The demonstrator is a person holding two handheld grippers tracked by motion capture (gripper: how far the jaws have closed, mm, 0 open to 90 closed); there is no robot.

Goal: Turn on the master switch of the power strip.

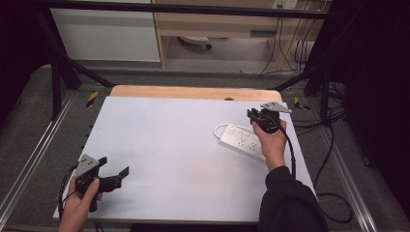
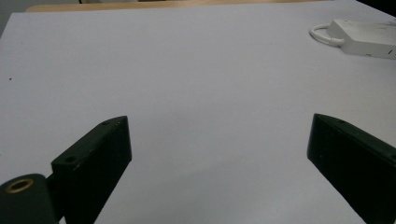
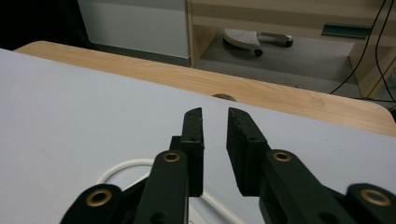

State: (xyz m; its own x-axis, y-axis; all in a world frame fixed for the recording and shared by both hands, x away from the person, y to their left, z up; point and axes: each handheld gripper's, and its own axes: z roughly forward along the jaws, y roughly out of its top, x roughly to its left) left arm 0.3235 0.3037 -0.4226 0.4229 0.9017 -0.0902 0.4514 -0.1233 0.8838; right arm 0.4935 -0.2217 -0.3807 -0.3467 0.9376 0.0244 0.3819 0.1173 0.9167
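Nothing really started yet: left gripper [image 1: 115, 178] jaws spread wide over bare worktop [image 1: 169, 145], right gripper [image 1: 256, 116] (nearly closed, empty) hovers over the power strip [image 1: 239, 140].

The setting is a lab or test workspace. A wooden table [image 1: 193, 92] covered by a white sheet [image 1: 169, 145] stands inside a black metal frame [image 1: 58, 63], with loose cables [image 1: 333, 145] on grey carpet [image 1: 29, 125] and plain shelving [image 1: 217, 24] behind
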